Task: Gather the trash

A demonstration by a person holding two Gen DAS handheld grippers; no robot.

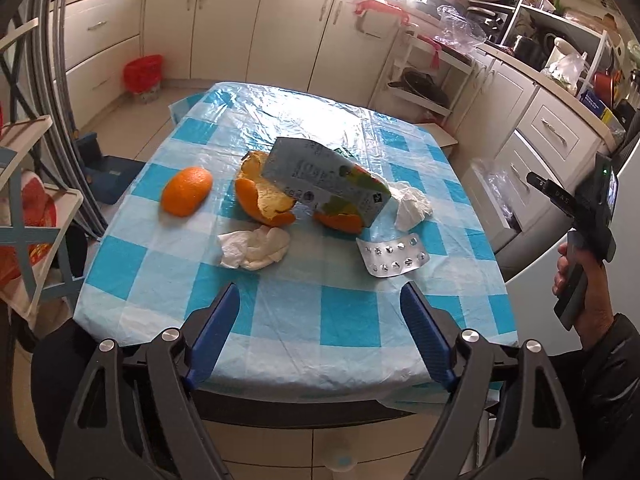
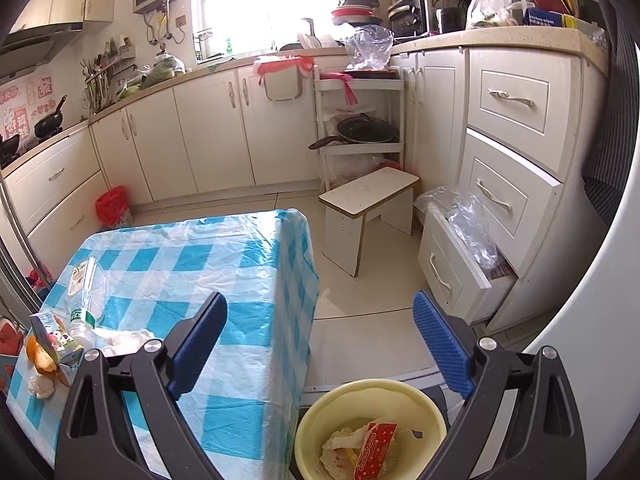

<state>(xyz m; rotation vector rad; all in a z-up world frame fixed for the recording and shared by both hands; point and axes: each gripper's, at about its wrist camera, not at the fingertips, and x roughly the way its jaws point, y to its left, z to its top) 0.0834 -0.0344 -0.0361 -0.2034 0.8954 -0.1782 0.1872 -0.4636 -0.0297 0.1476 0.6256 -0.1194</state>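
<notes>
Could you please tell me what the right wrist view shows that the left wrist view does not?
Only the right wrist view shows the yellow bin on the floor holding trash, and a clear plastic bottle. Only the left shows the blister pack and the whole orange. Both show the checked table, the carton and orange peel.

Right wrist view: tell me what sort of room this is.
A home kitchen, most likely. Cream base cabinets run under a countertop, black woks sit on the stove at the left, and a lidded frying pan rests on a white rack. A checked-cloth table holds food scraps.
</notes>
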